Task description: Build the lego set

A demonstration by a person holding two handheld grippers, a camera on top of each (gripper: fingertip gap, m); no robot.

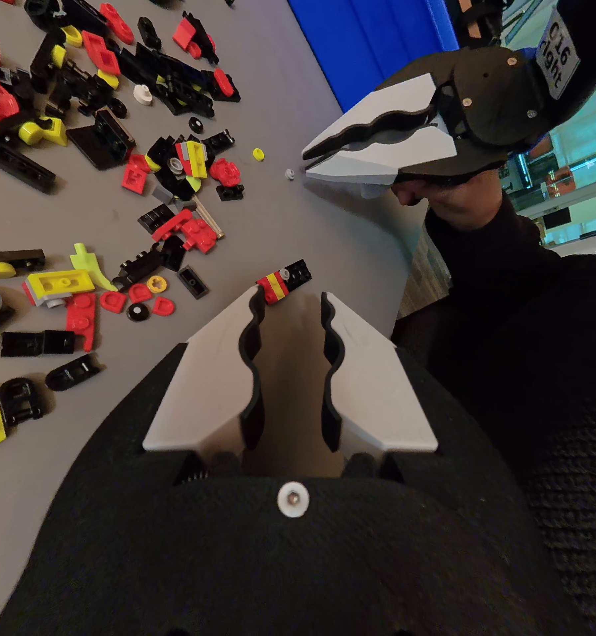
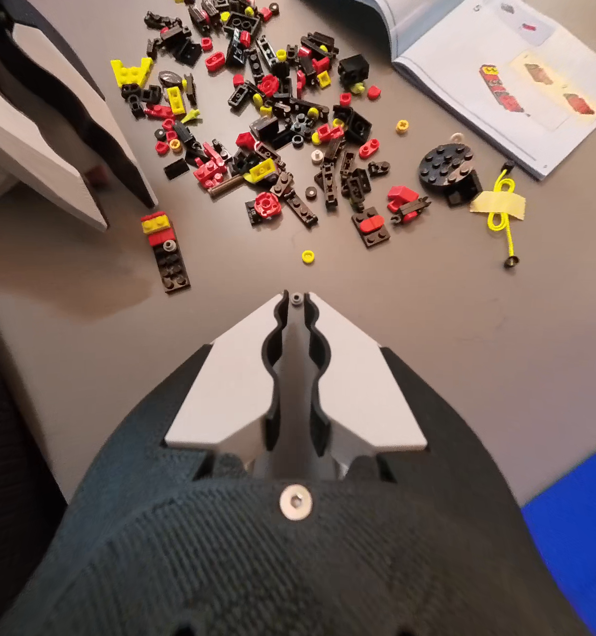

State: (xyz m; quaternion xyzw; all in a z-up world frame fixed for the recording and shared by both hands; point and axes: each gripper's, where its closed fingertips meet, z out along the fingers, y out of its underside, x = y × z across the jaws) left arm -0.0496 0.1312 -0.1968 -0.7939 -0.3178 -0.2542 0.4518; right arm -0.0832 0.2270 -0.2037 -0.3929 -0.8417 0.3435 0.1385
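Lego pieces in red, black and yellow plastic (image 2: 272, 113) lie scattered over the grey tabletop (image 2: 410, 309), with an open paper instruction booklet (image 2: 516, 79) at its far right. The left gripper (image 1: 291, 297) stands with its jaws wide apart, one fingertip just beside, perhaps touching, the small black plate assembly with red and yellow striped bricks (image 2: 164, 249). The right gripper (image 2: 295, 295) has its jaws nearly together around a tiny grey round stud (image 2: 295, 298); whether they actually pinch it is unclear.
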